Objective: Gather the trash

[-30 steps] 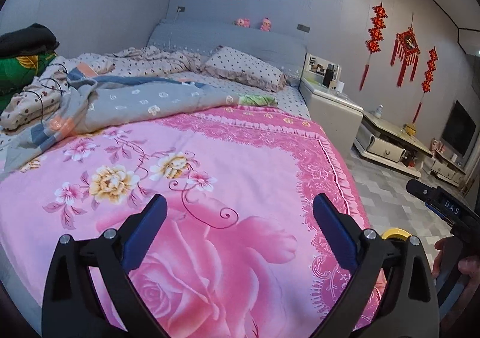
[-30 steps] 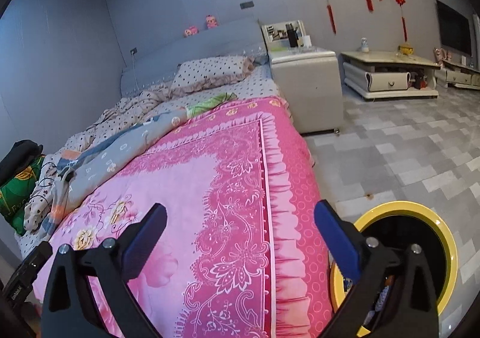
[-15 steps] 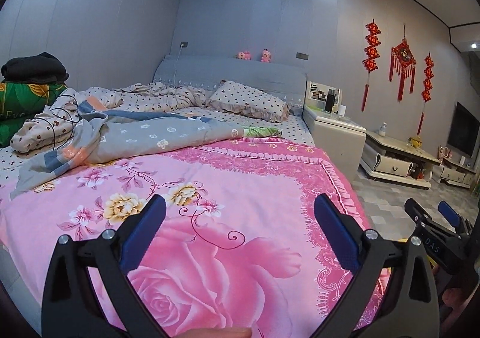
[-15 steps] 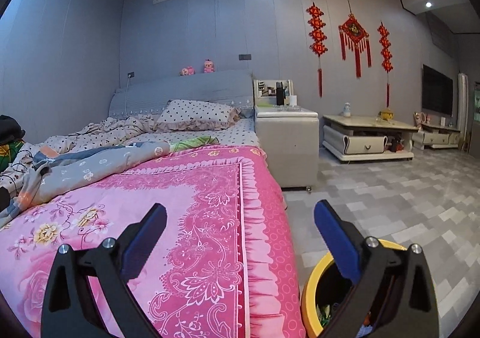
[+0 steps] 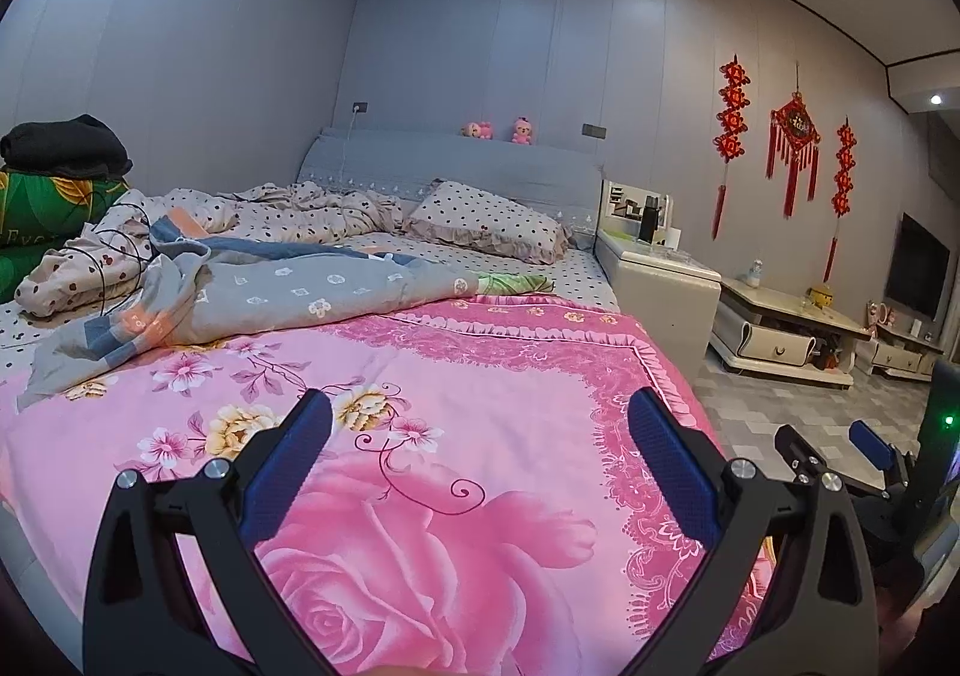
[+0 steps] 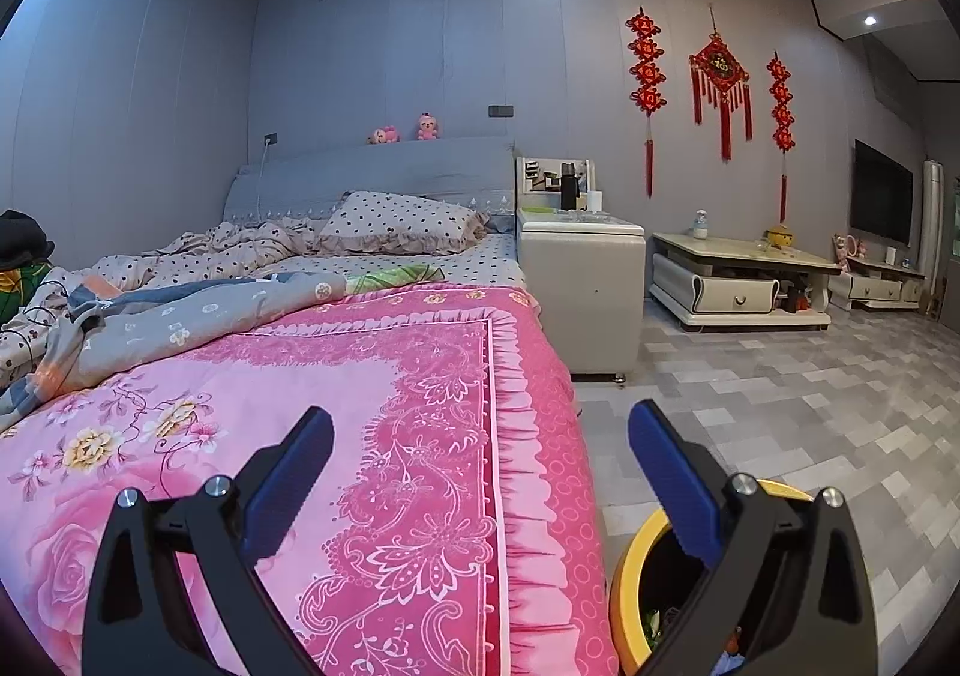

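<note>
Both claws gape; yellow bin (image 6: 630,574) under right claw (image 6: 480,436).

Both wrist views look level from the foot of the pink bedspread (image 5: 456,436) toward the headboard (image 6: 384,172) at 12 o'clock. The right view sits nearer the bed's edge, floor (image 6: 810,406) at 3 o'clock.

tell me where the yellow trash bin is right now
In the right wrist view, the yellow trash bin stands on the floor at lower right, beside the bed's foot corner.
</note>
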### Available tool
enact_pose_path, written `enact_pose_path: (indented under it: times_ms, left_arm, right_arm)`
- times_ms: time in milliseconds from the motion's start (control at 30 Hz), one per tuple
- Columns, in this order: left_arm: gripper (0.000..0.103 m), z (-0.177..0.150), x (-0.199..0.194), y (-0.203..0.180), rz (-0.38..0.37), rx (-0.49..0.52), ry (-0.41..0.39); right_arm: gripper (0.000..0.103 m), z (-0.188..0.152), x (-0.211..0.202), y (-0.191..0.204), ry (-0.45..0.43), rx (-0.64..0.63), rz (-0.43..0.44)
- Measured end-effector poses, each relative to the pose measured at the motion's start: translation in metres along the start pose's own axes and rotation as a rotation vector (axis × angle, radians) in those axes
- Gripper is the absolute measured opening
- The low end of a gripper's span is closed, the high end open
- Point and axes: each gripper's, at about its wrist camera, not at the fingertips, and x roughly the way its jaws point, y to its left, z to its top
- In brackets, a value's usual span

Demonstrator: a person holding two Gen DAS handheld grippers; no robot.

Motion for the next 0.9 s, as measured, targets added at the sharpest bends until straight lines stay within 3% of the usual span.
enact_pose_path:
  times_ms: [900]
  left_arm:
    - [0.095,0.000,0.005,0.006,-0.009,-0.021,0.023]
  right_arm:
    - [0.095,-0.009,0.017,0.003,0.063,-0.027,0.036]
